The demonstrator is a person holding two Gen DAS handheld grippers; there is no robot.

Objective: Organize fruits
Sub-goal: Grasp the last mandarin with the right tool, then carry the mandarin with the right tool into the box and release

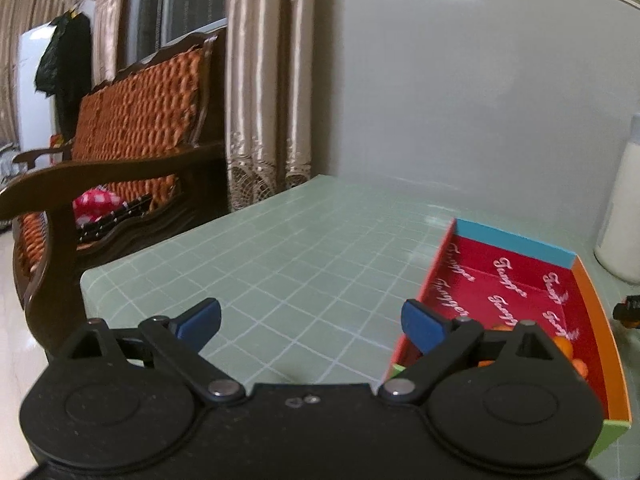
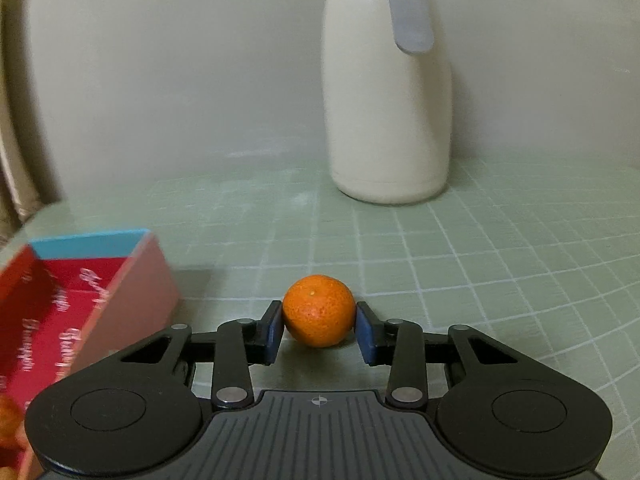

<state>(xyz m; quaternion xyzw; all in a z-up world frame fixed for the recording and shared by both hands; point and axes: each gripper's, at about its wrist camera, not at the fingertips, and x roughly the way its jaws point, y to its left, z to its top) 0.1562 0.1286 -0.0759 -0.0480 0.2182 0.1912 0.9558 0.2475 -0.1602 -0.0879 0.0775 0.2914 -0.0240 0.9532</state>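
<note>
My right gripper (image 2: 319, 330) is shut on a small orange mandarin (image 2: 319, 310), its blue pads pressed on both sides, just above the green grid mat (image 2: 480, 264). The red box (image 2: 60, 312) with a blue far wall sits to its left, with orange fruit (image 2: 8, 420) in the near corner. In the left wrist view, my left gripper (image 1: 312, 322) is open and empty over the mat (image 1: 280, 260), left of the same red box (image 1: 516, 280). Orange fruit (image 1: 568, 350) lies in the box's near end, partly hidden behind the gripper.
A tall white thermos (image 2: 388, 100) with a grey handle stands at the back of the table, by the wall; it also shows at the right edge of the left wrist view (image 1: 624, 208). A wooden bench (image 1: 120, 152) with orange cushions stands left of the table.
</note>
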